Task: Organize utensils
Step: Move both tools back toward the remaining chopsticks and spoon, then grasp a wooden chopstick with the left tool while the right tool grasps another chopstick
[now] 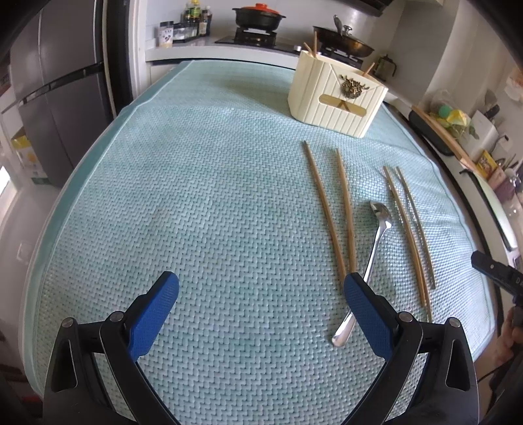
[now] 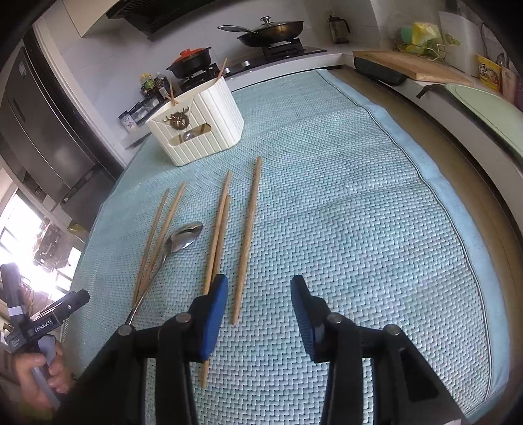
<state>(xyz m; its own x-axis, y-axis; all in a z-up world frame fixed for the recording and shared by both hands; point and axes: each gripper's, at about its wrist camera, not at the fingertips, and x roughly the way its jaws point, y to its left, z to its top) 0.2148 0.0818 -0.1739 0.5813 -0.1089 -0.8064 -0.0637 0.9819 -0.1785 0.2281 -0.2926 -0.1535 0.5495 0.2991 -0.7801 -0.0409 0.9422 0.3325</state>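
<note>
Pale wooden chopsticks (image 2: 245, 235) and a shiny steel spoon (image 1: 376, 242) lie loose at centre frame on the teal woven mat (image 1: 196, 212), below the cream ribbed holder (image 2: 199, 130). The right gripper (image 2: 258, 314) stands half-open around one chopstick's near end, unpinched; the left gripper (image 1: 261, 304) gapes wide, empty.

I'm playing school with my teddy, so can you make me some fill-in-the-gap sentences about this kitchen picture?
1. The shiny metal thing lying among the chopsticks is a ____.
2. The mat under everything is light ____.
3. The lid on the black pot on the stove is ____.
4. The pads on the right tool are ____.

Missing words: spoon; blue; red; blue
</note>
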